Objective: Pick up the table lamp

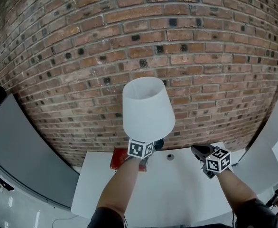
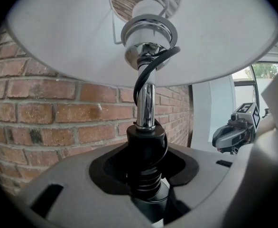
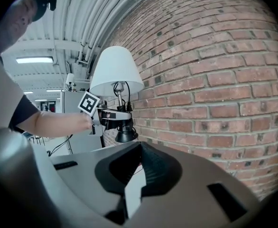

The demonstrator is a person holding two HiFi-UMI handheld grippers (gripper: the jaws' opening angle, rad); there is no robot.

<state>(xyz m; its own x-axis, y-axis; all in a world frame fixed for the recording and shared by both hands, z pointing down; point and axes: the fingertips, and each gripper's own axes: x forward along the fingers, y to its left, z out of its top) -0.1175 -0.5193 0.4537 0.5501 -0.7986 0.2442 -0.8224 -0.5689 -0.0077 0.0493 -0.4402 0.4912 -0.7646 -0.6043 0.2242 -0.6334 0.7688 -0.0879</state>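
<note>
Backdrop: brick wall fills the far side, with a white tabletop below it.
Table lamp: the table lamp hangs upright in the air over the far left of the tabletop, its base apparently clear of the surface.
Left gripper: the left gripper is clamped on the black ribbed collar just under the chrome stem.
Right gripper: the right gripper is off to the right, jaws slightly apart with nothing between them.
Weight: probably light, though it may be top-heavy (wide shade, small base).
Fragility: the shade looks thin and would likely dent if squeezed.
Best hold: the stem looks slick, so the ribbed collar should give a surer bite.
Cord: the cord loops beside the stem and could snag.
</note>
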